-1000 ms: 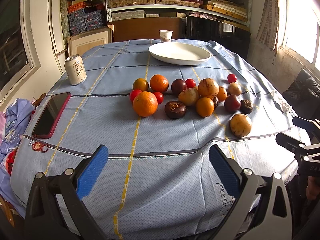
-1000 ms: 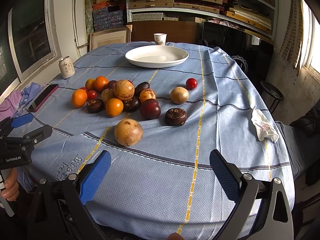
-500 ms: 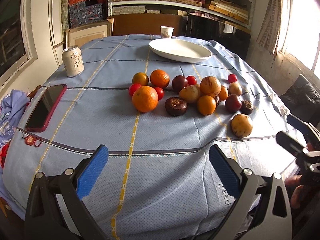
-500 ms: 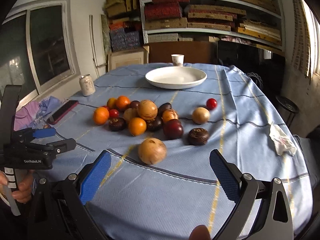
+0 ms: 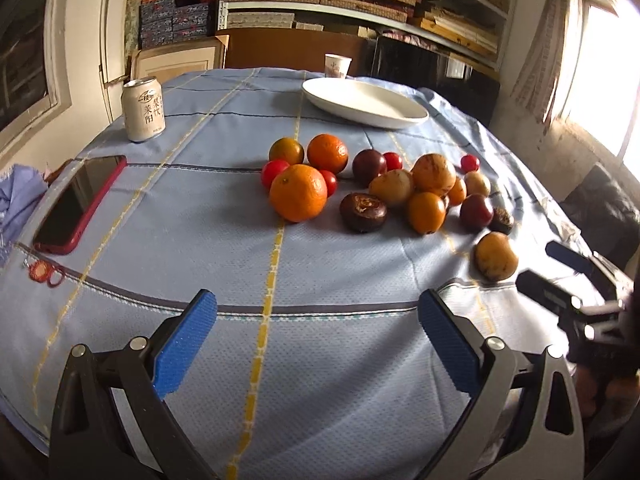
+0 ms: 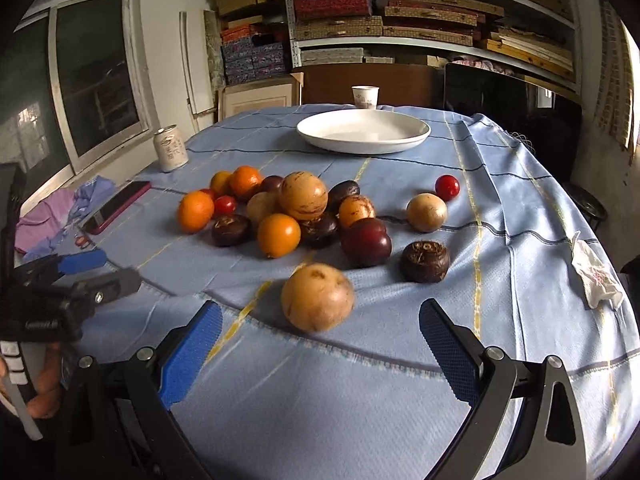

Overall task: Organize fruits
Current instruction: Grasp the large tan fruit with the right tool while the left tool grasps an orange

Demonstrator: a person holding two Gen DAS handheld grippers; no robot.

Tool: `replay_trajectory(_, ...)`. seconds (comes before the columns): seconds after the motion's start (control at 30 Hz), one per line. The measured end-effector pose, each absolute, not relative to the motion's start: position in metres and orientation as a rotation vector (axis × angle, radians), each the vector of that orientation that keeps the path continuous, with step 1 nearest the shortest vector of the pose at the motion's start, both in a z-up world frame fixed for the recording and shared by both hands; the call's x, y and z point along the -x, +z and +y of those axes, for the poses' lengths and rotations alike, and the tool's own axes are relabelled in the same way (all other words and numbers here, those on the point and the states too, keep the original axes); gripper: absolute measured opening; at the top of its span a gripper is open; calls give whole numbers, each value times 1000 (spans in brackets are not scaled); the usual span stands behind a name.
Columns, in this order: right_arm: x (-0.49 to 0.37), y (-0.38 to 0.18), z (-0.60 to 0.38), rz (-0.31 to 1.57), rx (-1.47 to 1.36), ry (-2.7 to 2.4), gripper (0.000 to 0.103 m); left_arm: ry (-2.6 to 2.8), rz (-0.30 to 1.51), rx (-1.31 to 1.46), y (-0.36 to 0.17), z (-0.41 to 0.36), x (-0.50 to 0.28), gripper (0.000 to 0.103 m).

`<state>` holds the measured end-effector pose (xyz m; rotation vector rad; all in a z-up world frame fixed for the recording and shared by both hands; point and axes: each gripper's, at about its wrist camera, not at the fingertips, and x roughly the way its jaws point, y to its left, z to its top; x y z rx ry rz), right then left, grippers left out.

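A pile of several fruits lies mid-table: a large orange, a dark brown fruit, red tomatoes, purple and tan fruits. A lone tan fruit lies nearest the front, just ahead of my right gripper, which is open and empty. My left gripper is open and empty above the tablecloth, short of the orange. The white plate stands empty at the far end; it also shows in the right wrist view. Each gripper shows at the edge of the other's view.
A drink can and a phone in a red case are on the left. A paper cup stands behind the plate. A crumpled tissue lies at the right edge. Shelves and boxes line the back wall.
Both grippers have moved forward toward the fruit pile, which looms larger. The right gripper has closed in on the lone tan fruit. The jaws stay open.
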<state>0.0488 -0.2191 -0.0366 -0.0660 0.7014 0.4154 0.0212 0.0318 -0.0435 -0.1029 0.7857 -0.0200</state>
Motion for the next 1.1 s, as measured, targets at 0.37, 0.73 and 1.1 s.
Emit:
replay_trajectory(0.37, -84, -49, -206, 776, 32, 415, 79, -13, 799, 104, -47, 48, -40, 99)
replay_trajectory(0.73, -94, -64, -206, 859, -12, 443, 51, 8, 832, 155, -41, 67, -63, 99)
replay_trajectory(1.1, -96, -67, -221, 853, -122, 489, 46, -28, 869, 184, -37, 72, -108, 98)
